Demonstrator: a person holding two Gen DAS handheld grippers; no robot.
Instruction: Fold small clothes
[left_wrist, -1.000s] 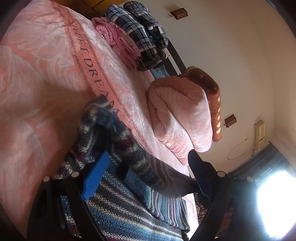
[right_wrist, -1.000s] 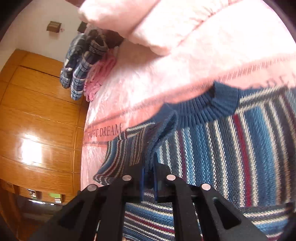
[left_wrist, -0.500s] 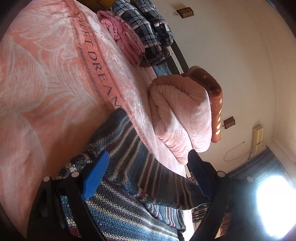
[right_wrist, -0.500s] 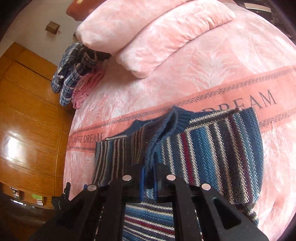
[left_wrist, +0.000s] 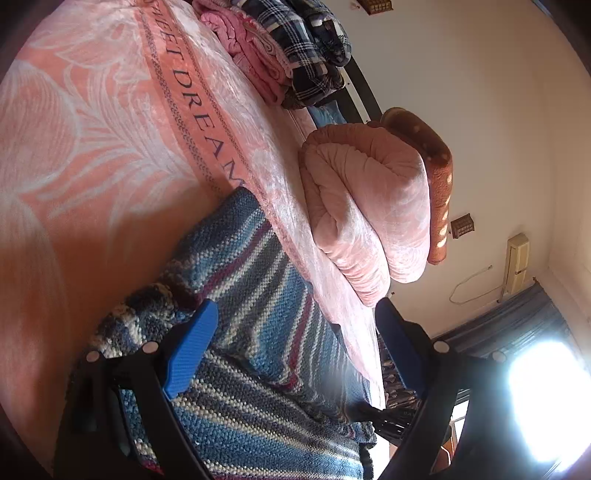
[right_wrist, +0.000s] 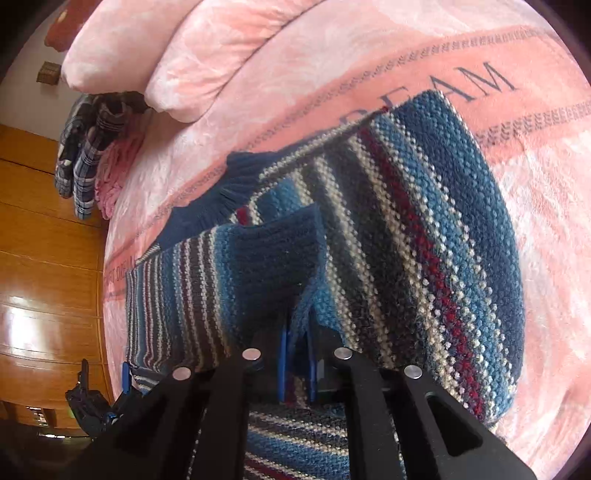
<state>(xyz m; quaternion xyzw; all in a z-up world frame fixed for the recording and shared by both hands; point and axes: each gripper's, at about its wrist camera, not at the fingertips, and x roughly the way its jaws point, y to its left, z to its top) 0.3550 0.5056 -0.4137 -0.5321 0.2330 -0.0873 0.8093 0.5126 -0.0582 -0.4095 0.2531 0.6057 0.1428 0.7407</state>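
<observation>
Since a second ago the raised sleeve fold has come down flat onto the body of the striped sweater (right_wrist: 424, 236), and the right gripper (right_wrist: 297, 365) has carried its pinched edge lower and closer to the knit. Largest in both views is the pink bedspread (left_wrist: 92, 122), printed with a band reading "SWEET DREAM", and the sweater lies spread on it, its dark blue ribbed collar (right_wrist: 225, 188) toward the lettering. A folded pink quilt (left_wrist: 369, 210) sits farther up the bed near the wall, with a rust-coloured spotted cushion (left_wrist: 436, 166) against its far side. Beyond that, at the bed's edge, a plaid garment (left_wrist: 306, 48) is heaped beside a pink garment (left_wrist: 251, 55). Wooden wardrobe panels (right_wrist: 44, 266) fill the left of the right wrist view. The right gripper's jaws are pressed together on a fold of blue knit that stands up between the blue pads. The left gripper (left_wrist: 291, 328) hovers over the sweater's lower part with its jaws spread wide, nothing between them, one blue pad (left_wrist: 188, 347) just above the knit.
</observation>
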